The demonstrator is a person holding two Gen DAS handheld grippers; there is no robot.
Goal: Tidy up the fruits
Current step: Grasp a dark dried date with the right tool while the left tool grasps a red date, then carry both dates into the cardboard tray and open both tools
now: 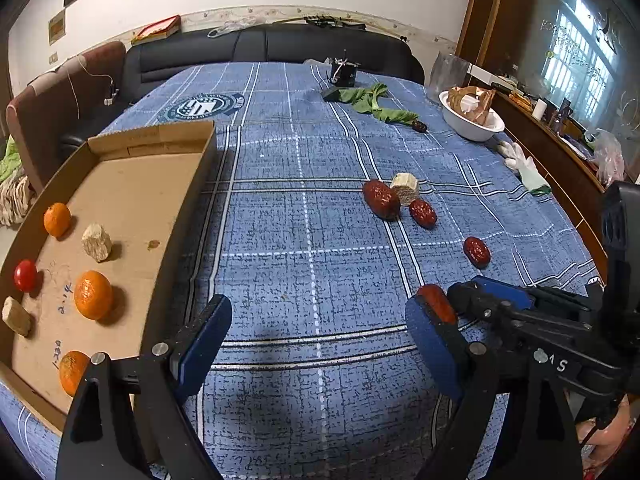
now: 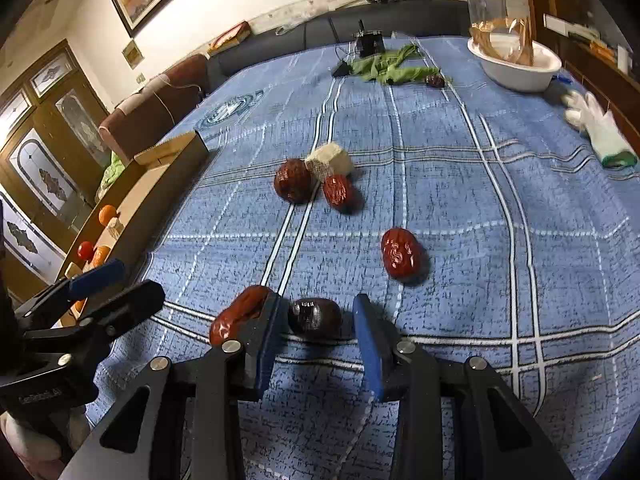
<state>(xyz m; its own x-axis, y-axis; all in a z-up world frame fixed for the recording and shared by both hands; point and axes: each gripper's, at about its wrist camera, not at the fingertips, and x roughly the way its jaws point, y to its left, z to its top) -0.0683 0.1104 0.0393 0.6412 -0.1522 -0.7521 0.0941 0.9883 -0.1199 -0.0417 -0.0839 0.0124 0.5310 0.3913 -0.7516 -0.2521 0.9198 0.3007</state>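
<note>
The right gripper (image 2: 316,336) hangs low over the blue plaid tablecloth (image 2: 460,208), jaws apart, with a dark jujube (image 2: 315,317) lying between its blue pads and a red jujube (image 2: 238,314) pressed against the outside of its left finger. The left gripper (image 1: 320,344) also stands spread wide, holding nothing, beside the cardboard tray (image 1: 132,200). The tray holds 3 oranges (image 1: 93,294), 1 cherry tomato (image 1: 25,275) and pale chunks, with handwriting on its floor that is too small to read reliably. 3 more jujubes (image 2: 401,254) lie farther out on the cloth. A round emblem (image 1: 204,106) is printed on the cloth, its lettering illegible.
</note>
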